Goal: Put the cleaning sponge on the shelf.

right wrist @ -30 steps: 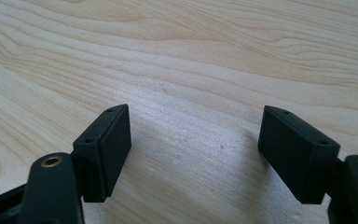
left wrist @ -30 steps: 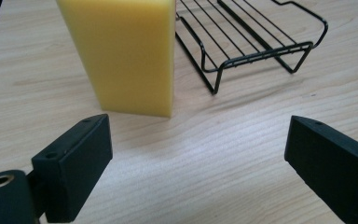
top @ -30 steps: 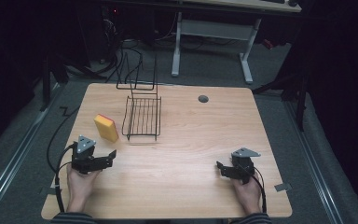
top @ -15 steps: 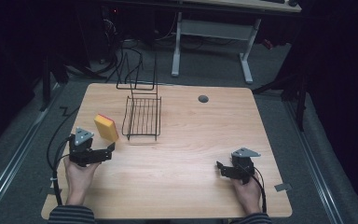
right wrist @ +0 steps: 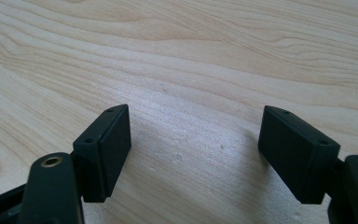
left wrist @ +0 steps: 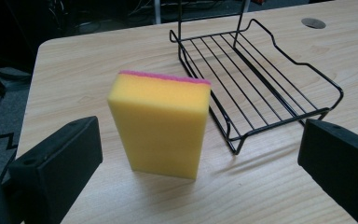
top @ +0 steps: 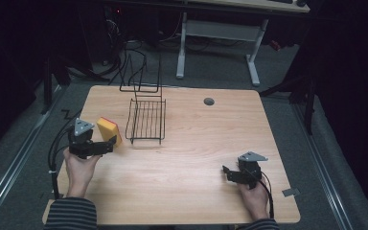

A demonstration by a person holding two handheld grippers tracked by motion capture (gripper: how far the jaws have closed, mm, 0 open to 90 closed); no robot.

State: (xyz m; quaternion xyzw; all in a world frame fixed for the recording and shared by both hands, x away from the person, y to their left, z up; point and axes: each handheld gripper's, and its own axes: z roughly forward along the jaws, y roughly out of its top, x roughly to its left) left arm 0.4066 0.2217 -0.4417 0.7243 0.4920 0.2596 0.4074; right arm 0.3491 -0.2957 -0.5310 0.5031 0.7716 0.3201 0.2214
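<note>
A yellow sponge point(left wrist: 161, 123) with a pink top layer stands upright on the wooden table point(top: 196, 143), at the left by the wire rack; it is also in the high view as the sponge point(top: 108, 130). My left gripper point(top: 106, 146) sits just in front of it, its jaws spread wide after just opening, with the sponge ahead of them and untouched point(left wrist: 196, 161). My right gripper point(top: 229, 174) rests low at the table's front right, open over bare wood point(right wrist: 196, 149).
A black wire rack point(top: 146, 120) lies right of the sponge, with a tall wire frame point(top: 141, 72) behind it at the table's far edge. A round grommet point(top: 209, 101) sits near the back. Cables trail off the table's left side.
My left gripper has moved away from me toward the sponge and risen a little, and its jaws have spread wider. The right gripper has stayed put.
</note>
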